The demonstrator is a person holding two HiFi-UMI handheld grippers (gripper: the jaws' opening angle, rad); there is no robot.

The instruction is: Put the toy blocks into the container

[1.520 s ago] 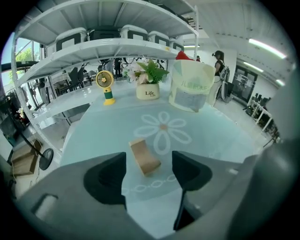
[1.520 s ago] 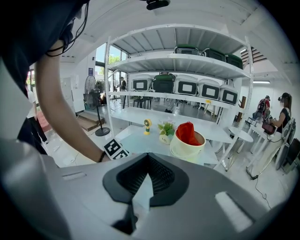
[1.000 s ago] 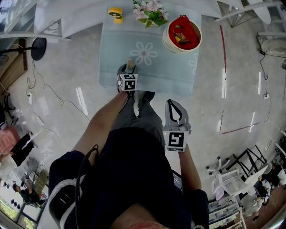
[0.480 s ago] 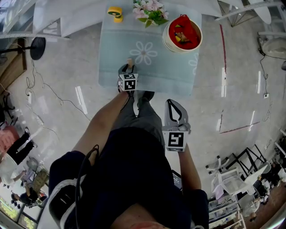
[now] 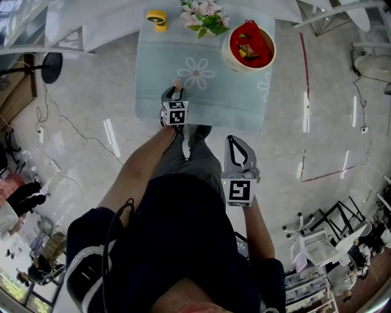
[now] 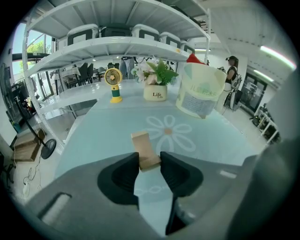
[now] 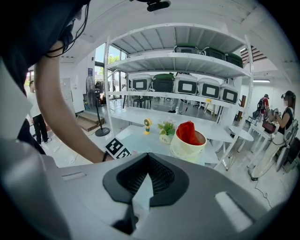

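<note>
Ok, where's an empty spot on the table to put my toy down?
The cloth is bare in the middle and right front, between the wooden block at the front left and the bucket at the back right. The back edge is crowded: yellow fan, flower pot, bucket.

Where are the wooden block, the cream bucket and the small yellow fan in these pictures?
wooden block (image 6: 144, 149): left gripper view, on its broad tan face.
cream bucket (image 6: 198, 96): left gripper view, on its outer wall.
yellow fan (image 6: 113, 76): left gripper view, on its round head.
</note>
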